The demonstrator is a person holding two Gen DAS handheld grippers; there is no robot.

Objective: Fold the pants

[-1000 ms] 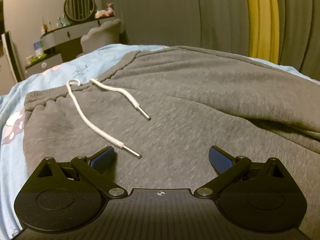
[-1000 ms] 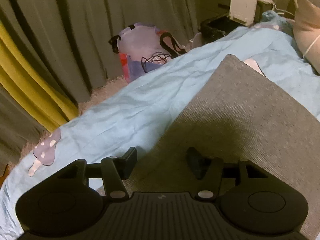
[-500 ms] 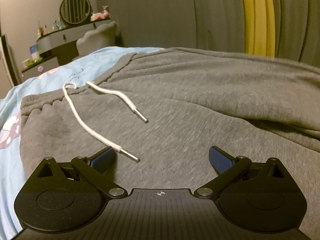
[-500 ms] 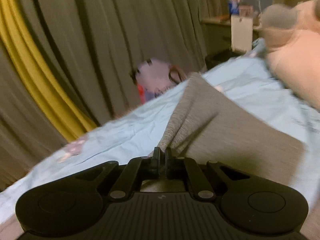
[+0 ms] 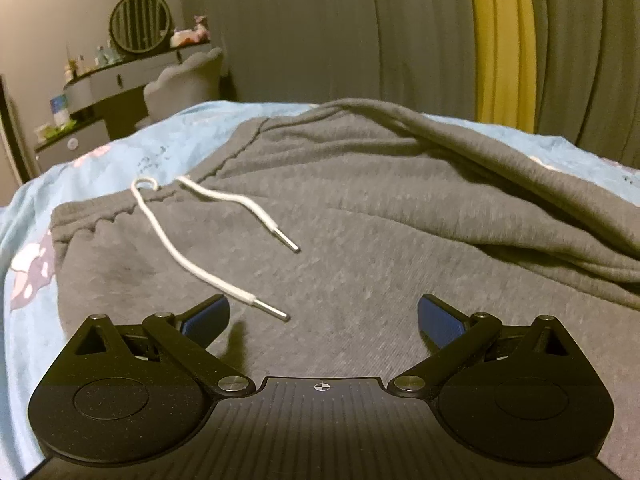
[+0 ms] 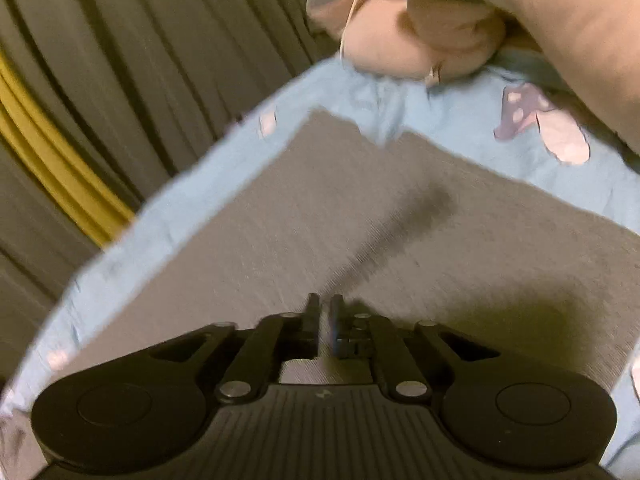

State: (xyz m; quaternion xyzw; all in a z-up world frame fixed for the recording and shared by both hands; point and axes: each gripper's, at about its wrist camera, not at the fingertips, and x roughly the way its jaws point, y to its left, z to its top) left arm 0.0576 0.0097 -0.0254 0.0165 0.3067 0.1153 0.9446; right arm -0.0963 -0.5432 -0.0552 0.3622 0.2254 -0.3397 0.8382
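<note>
Left wrist view: pants [image 5: 360, 216] cut off at right and bottom edges. Grey sweatpants spread on a light blue bedsheet [image 5: 120, 160]; white drawstring [image 5: 192, 236] lies loose below the waistband; a fold ridge runs along the right side. Left gripper [image 5: 322, 314] spread wide over the cloth, gripping nothing.

Right wrist view: motion-blurred. Right gripper [image 6: 325, 320] pinched on a pants [image 6: 320, 220] edge. Plush toy [image 6: 420, 36] partly cut off. Bedsheet [image 6: 440, 112] borders the fabric.

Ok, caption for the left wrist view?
Open left claw hovering over grey pants on blue bedsheet, white drawstring ahead.
</note>
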